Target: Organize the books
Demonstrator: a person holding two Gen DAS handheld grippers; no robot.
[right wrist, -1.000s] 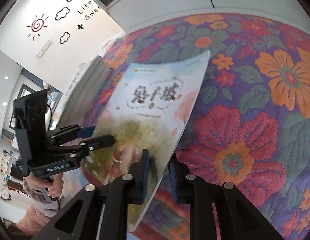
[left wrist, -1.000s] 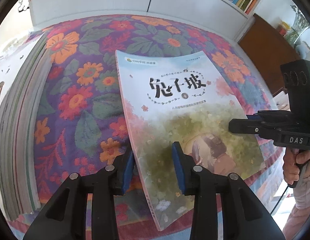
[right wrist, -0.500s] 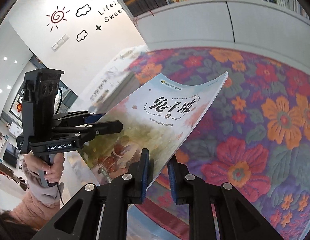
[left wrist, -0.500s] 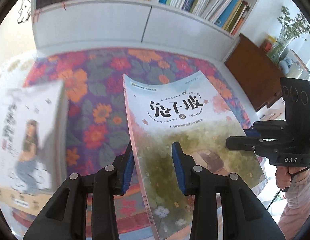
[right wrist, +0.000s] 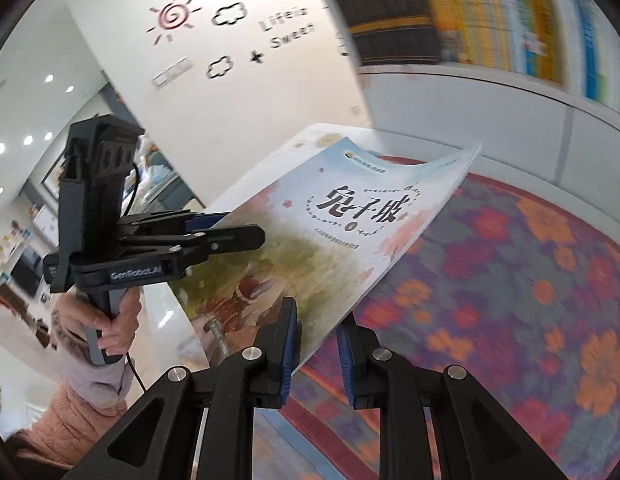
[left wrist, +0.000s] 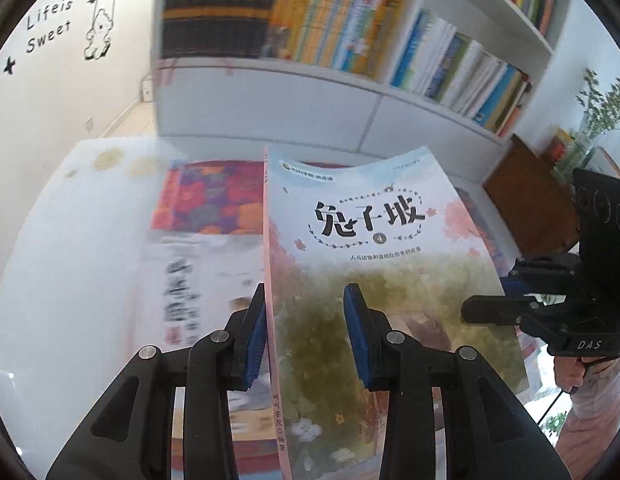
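Note:
A thin paperback with a pale blue and green cover and black Chinese title is held in the air, its far edge curling up. My left gripper is shut on its spine edge; my right gripper is shut on its opposite long edge. The book also shows in the right wrist view. The right gripper shows at the book's right edge in the left wrist view; the left gripper shows at the left in the right wrist view.
A white-covered book lies blurred below on a white table. A flowered cloth covers part of the table. A white bookshelf full of upright books stands behind. A brown cabinet is at right.
Both grippers have lifted the book higher and tilted it up; the bookshelf now fills the background. The view has shifted left over the white-covered book.

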